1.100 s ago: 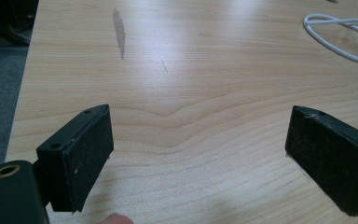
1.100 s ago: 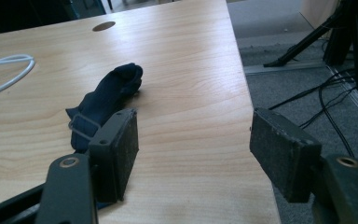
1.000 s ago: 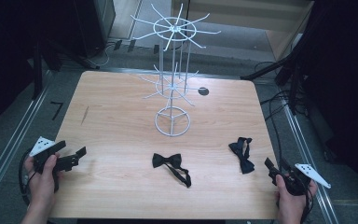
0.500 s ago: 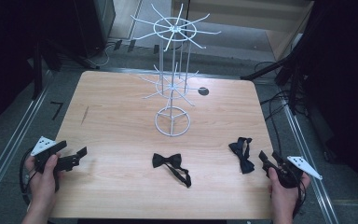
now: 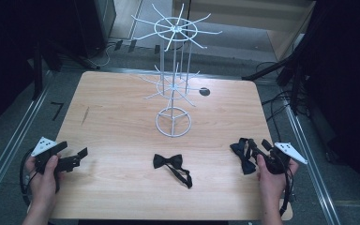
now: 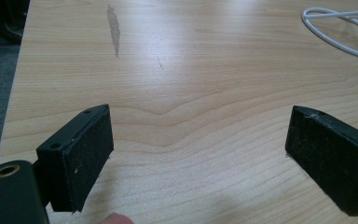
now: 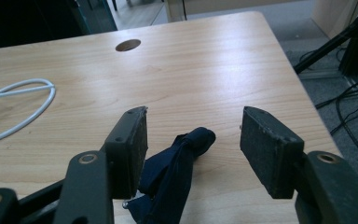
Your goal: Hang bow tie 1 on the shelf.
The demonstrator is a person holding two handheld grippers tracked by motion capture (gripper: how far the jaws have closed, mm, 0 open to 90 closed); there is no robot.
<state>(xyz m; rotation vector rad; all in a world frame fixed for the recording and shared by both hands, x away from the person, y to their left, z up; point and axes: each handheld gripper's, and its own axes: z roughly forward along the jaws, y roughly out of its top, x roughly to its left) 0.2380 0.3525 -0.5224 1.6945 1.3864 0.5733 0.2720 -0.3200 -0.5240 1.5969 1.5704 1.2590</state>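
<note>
**The right hand-held gripper had a dark blue bow tie between its open jaws.**

From the high view, the dark blue bow tie (image 5: 243, 156) lay near the right edge of the worktop (image 5: 122, 122), just in front of the right hand-held gripper (image 5: 262, 149), its long side running toward the person. The left hand-held gripper (image 5: 77, 157) was far off. In the left gripper view, that gripper (image 6: 198, 156) stood wide open over bare wood. In the right gripper view, the right one's jaws had just been closing but did not press yet; the soft, crumpled tie (image 7: 175, 175) lay between them, its knot pointing away.
</note>
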